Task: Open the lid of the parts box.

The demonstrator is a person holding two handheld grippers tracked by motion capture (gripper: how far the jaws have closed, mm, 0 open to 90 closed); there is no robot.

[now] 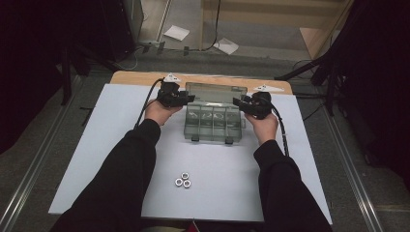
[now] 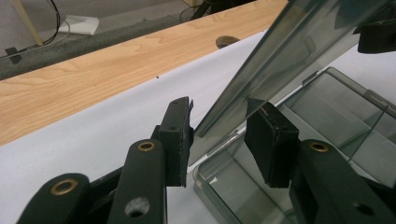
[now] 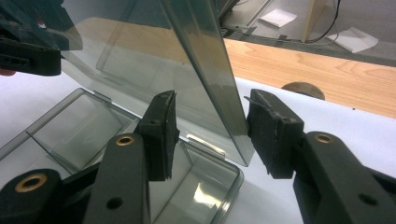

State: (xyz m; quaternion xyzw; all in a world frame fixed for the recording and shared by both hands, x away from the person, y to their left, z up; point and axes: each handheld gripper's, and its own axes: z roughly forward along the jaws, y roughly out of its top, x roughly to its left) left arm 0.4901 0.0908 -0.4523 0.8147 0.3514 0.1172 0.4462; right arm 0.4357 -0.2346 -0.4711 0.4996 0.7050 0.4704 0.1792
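A smoky clear plastic compartment box (image 1: 212,126) lies at the far middle of the white board. Its hinged lid (image 1: 215,92) is raised and tilted over the base. My left gripper (image 1: 189,98) is at the lid's left end and my right gripper (image 1: 238,102) at its right end. In the left gripper view the lid (image 2: 289,51) runs between the pads of my left gripper (image 2: 219,135), above the base (image 2: 327,107). In the right gripper view my right gripper (image 3: 210,135) pinches the lid's end (image 3: 219,84) over the compartments (image 3: 70,126). Three metal nuts (image 1: 183,181) lie near the front.
The white board (image 1: 96,159) covers a wooden table (image 1: 140,77), which has a round hole (image 2: 227,41) near the far edge. Dark stands and cables flank the table. Papers (image 1: 176,33) lie on the floor beyond.
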